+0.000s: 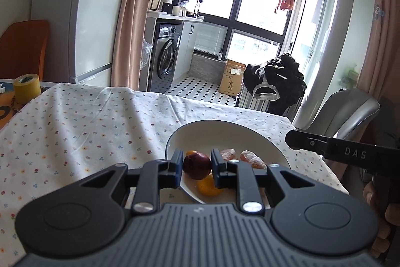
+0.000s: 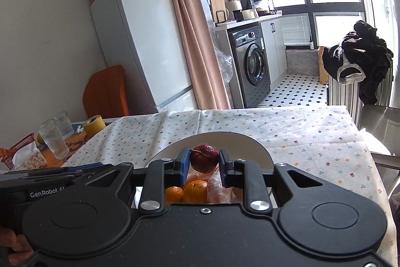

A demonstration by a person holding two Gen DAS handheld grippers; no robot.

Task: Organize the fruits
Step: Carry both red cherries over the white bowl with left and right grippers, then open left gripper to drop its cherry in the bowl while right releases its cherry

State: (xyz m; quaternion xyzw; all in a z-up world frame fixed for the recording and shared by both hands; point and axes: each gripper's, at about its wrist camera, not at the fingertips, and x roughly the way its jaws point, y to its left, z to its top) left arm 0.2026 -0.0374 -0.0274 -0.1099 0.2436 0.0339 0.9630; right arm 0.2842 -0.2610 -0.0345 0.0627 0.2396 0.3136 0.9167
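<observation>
Nearest on the left wrist view, between the blue pads of the left gripper [image 1: 196, 162]: a dark red fruit [image 1: 197, 165], round, smooth-skinned and glossy, pressed on both flanks and carried level above the near part of a white plate [image 1: 225, 131]. Narrow opening there, no wider than the fruit itself. Just under and behind it, on the plate, an orange [image 1: 207, 188] and pale peeled segments [image 1: 252, 159]. Reaching in from the right over the plate's rim, well apart from the held fruit, the right gripper [image 1: 292, 139], seen side-on and flat, with fingers of the person's right hand [image 1: 390, 217] curled at its grip. From the right wrist view, the same narrow set of the tongs: pads closed against a wrinkled red fruit [image 2: 203, 158], darker and rougher, with a pale line across its top, held over more oranges [image 2: 195, 190] heaped on the plate. Low at the left edge, part of the left hand [image 2: 12, 242] under the other tool's body. Beyond the plate, a creased flower-print tablecloth [image 1: 87, 129]. Off its far left corner, a yellow tape roll [image 1: 27, 88] and two clear glasses [image 2: 53, 139]. Farther back, a white fridge [image 2: 140, 36] against the wall and a grey washing machine [image 2: 252, 61] under a counter.
</observation>
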